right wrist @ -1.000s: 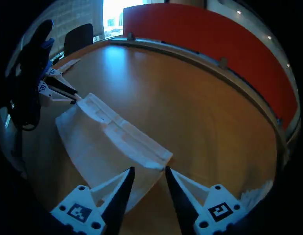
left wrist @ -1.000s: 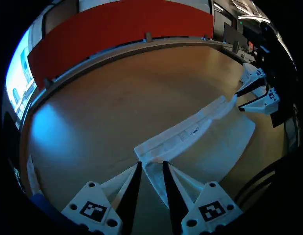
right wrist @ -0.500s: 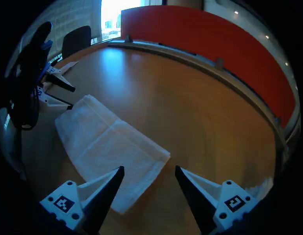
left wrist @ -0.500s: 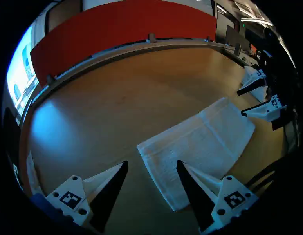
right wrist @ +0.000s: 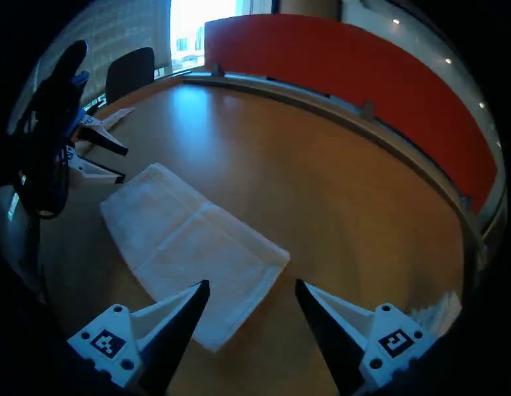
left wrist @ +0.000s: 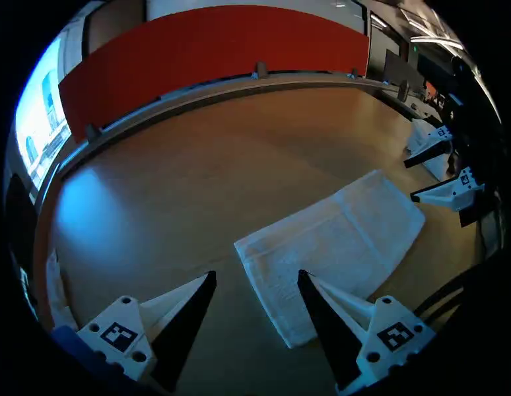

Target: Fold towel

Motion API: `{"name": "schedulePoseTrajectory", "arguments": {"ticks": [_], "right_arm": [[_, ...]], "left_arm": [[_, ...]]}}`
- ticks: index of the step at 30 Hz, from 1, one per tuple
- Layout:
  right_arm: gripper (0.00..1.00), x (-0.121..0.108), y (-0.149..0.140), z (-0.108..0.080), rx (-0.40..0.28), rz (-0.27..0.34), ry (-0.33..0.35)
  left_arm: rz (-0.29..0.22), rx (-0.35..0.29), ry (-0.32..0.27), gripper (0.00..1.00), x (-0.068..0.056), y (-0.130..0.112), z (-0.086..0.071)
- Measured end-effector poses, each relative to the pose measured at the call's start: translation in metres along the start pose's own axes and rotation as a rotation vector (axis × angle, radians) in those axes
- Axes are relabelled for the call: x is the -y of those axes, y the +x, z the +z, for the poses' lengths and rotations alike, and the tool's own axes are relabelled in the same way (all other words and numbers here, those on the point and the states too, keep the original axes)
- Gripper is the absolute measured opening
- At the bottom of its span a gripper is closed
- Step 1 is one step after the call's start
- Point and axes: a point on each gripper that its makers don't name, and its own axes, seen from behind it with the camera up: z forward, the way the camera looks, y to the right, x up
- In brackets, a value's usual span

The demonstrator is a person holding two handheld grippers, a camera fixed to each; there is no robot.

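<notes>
**Fold towel: pause between folds.** The towel (left wrist: 335, 244) is white terry w/ a nubby pile and a hem band at its edges. It lies flat as a long rectangle on the table (left wrist: 189, 165), and faint crease lines cross it. It prob. already has one fold laid (judgement). The L gripper (left wrist: 255, 274) is spread wide and empty at one short end of the towel, w/ one finger over a corner. The R gripper (right wrist: 252, 282) is likewise wide open and empty at the opposite short end. Whether either touches the cloth can't be told. The fingers are white plastic wedges w/ black inner faces, tapering to points. The table has a smooth, glossy, wood-tone top. A red panel (left wrist: 209, 46) stands beyond the towel's far long side. Next move (judgement): for a further fold, each gripper must drop onto a corner, pinch through all layers, then lift & carry it to the opposite edge, corners aligned. The soft cloth will sag and may slip.
</notes>
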Motion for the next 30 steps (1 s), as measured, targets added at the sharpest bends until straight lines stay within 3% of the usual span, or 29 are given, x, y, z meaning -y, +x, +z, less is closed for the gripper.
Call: {"name": "schedulePoseTrajectory", "arguments": {"ticks": [14,30], "right_arm": [[1.00,0.011,-0.004,-0.022,-0.021,0.012,-0.004],[1.00,0.023,0.005,-0.035,-0.068,0.063,-0.026]], "left_arm": [[-0.044,-0.018,0.011,0.91,-0.002,-0.008,-0.019],[-0.146,-0.064,0.058,0.91,0.007,-0.017,-0.045]]}}
